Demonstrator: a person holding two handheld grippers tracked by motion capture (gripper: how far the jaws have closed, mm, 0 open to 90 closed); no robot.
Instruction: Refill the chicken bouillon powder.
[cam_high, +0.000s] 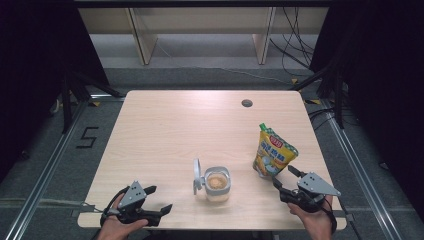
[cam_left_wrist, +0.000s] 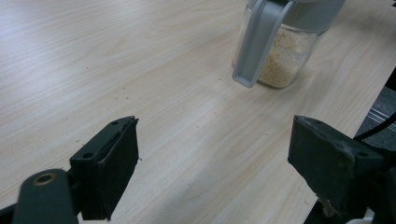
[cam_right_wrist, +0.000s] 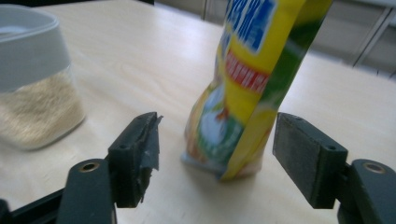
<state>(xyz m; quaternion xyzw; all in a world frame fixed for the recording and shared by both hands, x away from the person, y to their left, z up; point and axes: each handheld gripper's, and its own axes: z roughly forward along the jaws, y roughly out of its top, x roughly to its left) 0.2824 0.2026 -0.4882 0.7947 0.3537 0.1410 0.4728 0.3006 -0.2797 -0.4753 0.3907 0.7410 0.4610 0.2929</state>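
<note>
A yellow and green pouch (cam_high: 272, 152) stands upright on the right side of the wooden table (cam_high: 175, 125). My right gripper (cam_high: 283, 175) is just in front of it, open, jaws wide and pointing at its base. In the right gripper view the pouch (cam_right_wrist: 247, 88) rises just beyond the jaws of my right gripper (cam_right_wrist: 217, 135), and neither pad touches it. A glass jar (cam_high: 217, 184) of beige grains stands at front centre, its grey lid flipped open to the left. My left gripper (cam_high: 160, 198) rests open near the front left edge, facing the jar (cam_left_wrist: 280, 51), with bare table between the jaws of my left gripper (cam_left_wrist: 212, 135).
A small round hole (cam_high: 246, 103) sits in the table's far right part. The table's front edge runs close under both hands. Beyond the table are shelf legs and loose cables on the floor, and a "5" mark (cam_high: 88, 137) lies on the floor at left.
</note>
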